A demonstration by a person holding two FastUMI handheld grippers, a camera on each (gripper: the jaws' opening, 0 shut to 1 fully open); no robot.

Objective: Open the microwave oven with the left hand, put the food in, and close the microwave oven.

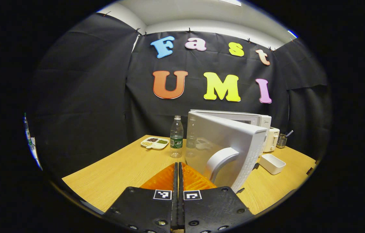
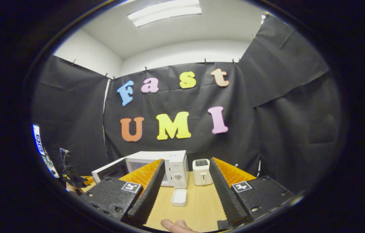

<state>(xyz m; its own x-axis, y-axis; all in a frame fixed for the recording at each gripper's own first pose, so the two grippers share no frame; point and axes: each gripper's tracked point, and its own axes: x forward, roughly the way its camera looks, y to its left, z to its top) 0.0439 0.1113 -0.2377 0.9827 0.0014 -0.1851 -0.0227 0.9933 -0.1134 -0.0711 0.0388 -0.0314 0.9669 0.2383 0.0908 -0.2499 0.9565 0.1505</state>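
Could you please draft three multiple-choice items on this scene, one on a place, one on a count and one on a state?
1. Where does the water bottle stand?
A. left of the open microwave door
B. on top of the toaster
C. inside the microwave

2. How many slots show in the top of the toaster?
A. one
B. two
C. four

3. How does the right gripper stand?
A. shut on the dish
B. shut on nothing
C. open

Answers: 1 A, the bottle stands on the table beside the door's left edge. 2 B, two dark slots show. 3 C, its fingers are spread wide with the small white dish lying beyond them.
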